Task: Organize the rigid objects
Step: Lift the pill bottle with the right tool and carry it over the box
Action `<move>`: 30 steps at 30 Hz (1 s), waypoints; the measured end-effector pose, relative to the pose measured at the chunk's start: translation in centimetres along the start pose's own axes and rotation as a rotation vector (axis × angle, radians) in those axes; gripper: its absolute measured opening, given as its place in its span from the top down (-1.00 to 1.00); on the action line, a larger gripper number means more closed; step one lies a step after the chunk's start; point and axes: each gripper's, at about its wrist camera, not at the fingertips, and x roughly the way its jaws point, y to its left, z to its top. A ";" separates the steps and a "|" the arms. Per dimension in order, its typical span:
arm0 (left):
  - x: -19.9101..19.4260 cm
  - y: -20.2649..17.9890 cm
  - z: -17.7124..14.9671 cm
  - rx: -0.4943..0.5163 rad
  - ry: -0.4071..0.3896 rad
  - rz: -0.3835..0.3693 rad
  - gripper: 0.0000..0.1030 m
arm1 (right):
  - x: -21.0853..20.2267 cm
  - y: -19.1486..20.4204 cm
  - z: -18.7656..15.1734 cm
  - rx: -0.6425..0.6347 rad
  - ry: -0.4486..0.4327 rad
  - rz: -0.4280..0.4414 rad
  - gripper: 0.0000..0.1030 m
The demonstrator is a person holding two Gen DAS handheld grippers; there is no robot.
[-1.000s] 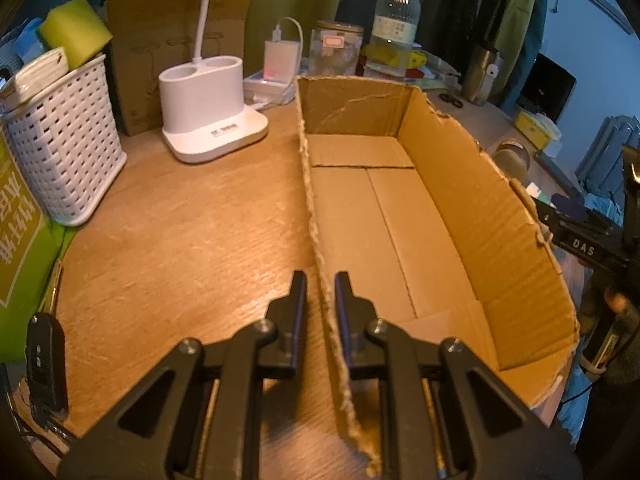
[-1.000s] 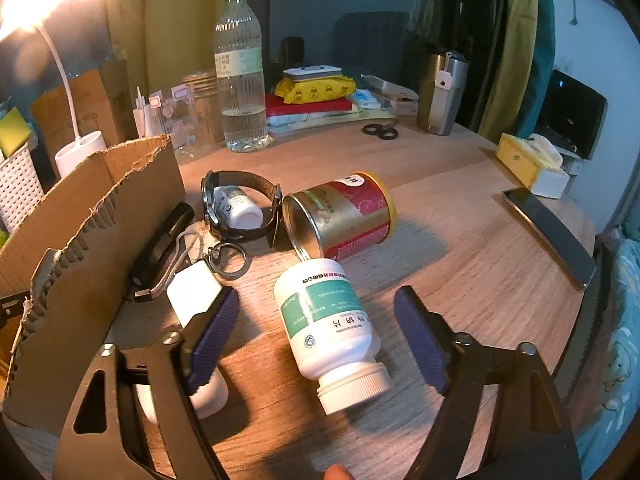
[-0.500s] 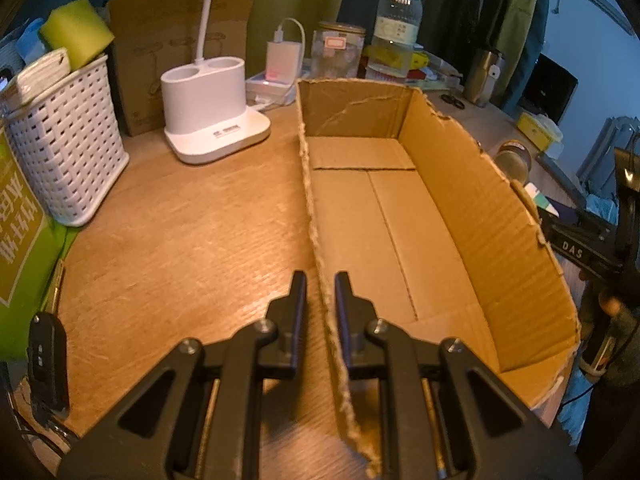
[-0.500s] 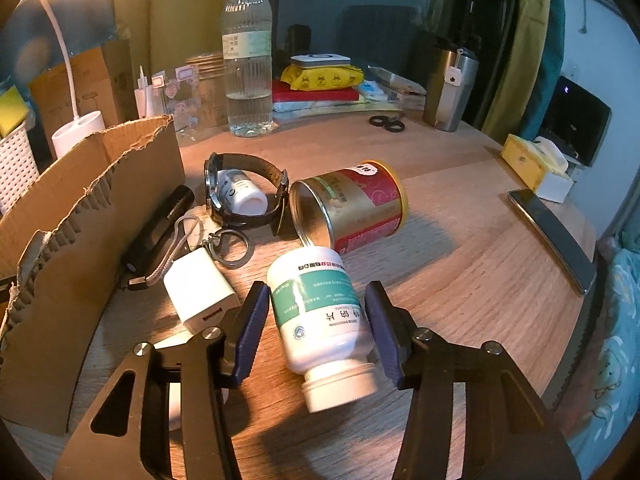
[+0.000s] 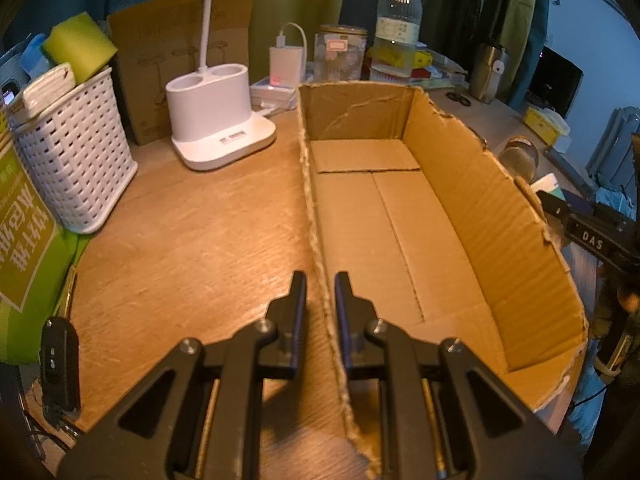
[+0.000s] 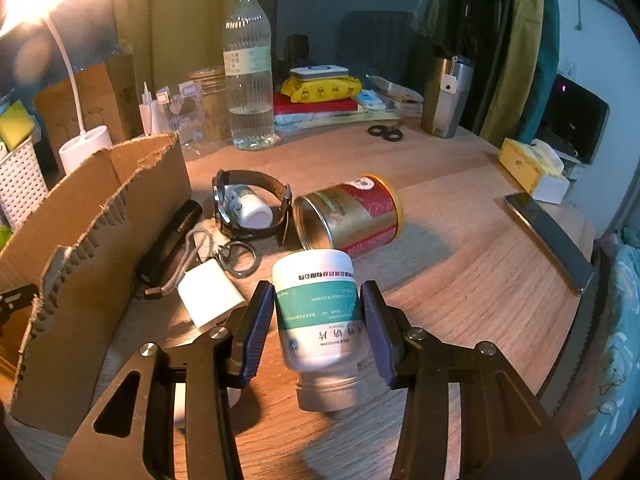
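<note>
Left hand-held gripper (image 5: 320, 292) clamped – right hand-held gripper (image 6: 318, 314) gripping (just closed).

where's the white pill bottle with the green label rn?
Right wrist view: white green-labelled pill bottle sits clamped in the right gripper, just in front of the tipped red-and-gold tin.

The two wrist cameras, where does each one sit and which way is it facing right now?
Left wrist: on the left gripper, looking down along jaws shut on the near wall of the open brown cardboard box.
Right wrist: on the right gripper, looking down at the wooden table; jaws, just closing, clamp the white teal-labelled pill bottle.
Shared: the box, clear plastic water bottle, white lamp base.
</note>
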 end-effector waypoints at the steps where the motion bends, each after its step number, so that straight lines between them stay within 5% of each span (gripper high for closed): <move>1: 0.0 0.0 0.0 -0.001 0.000 0.002 0.72 | -0.1 0.0 0.1 0.001 -0.003 0.001 0.08; 16: 0.1 0.2 -0.1 -0.014 0.003 -0.003 0.72 | -2.5 0.2 1.3 0.012 -0.066 0.027 0.10; 30: -0.1 0.2 -0.2 -0.020 0.000 0.000 0.72 | -8.9 3.1 3.5 -0.023 -0.197 0.124 0.10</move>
